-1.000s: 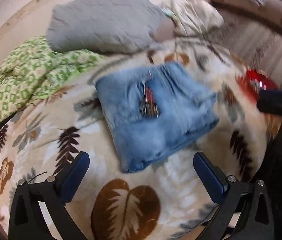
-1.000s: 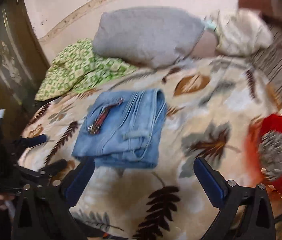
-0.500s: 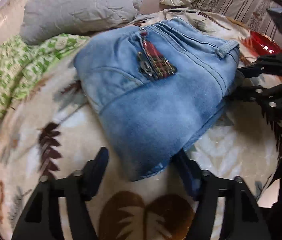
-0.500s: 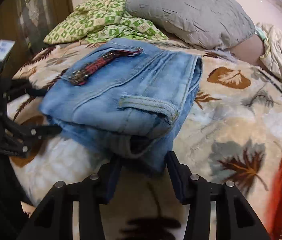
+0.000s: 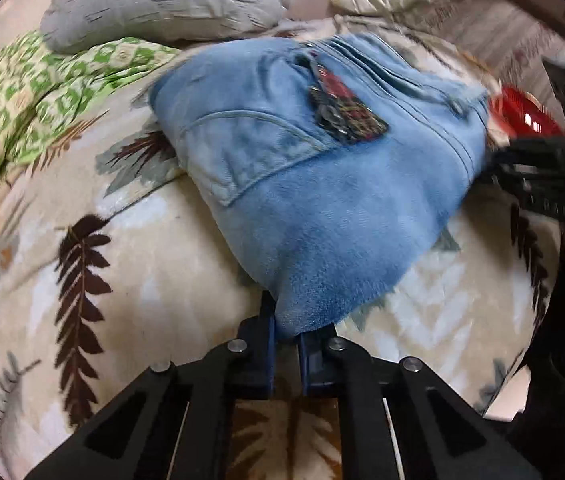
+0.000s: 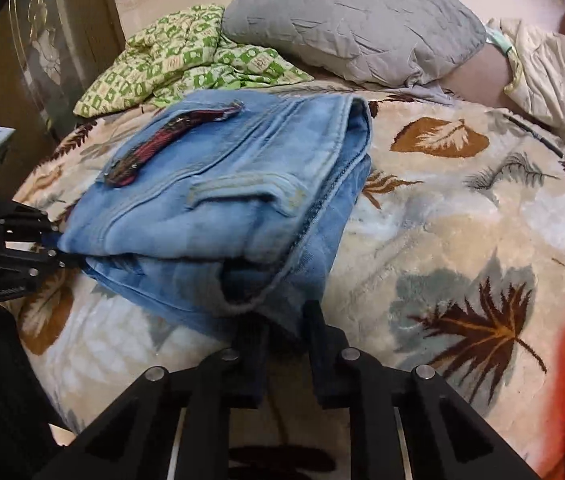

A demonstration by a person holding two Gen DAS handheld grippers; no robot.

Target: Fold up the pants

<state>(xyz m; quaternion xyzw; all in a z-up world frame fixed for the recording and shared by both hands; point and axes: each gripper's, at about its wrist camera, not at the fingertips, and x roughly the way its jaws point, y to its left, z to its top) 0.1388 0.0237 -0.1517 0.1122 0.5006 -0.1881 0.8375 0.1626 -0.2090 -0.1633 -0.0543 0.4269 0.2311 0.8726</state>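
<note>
One pair of folded blue jeans (image 5: pixel 322 184) lies on the leaf-print blanket (image 5: pixel 154 264), near its front edge. The left gripper (image 5: pixel 285 340) is closing on one near corner of the jeans and the right gripper (image 6: pixel 282 332) on the other, denim between both pairs of jaws. One grey pillow (image 6: pixel 354 16) and one green patterned cloth (image 6: pixel 178 56) crowd the far edge; bare blanket spreads right of the jeans.
</note>
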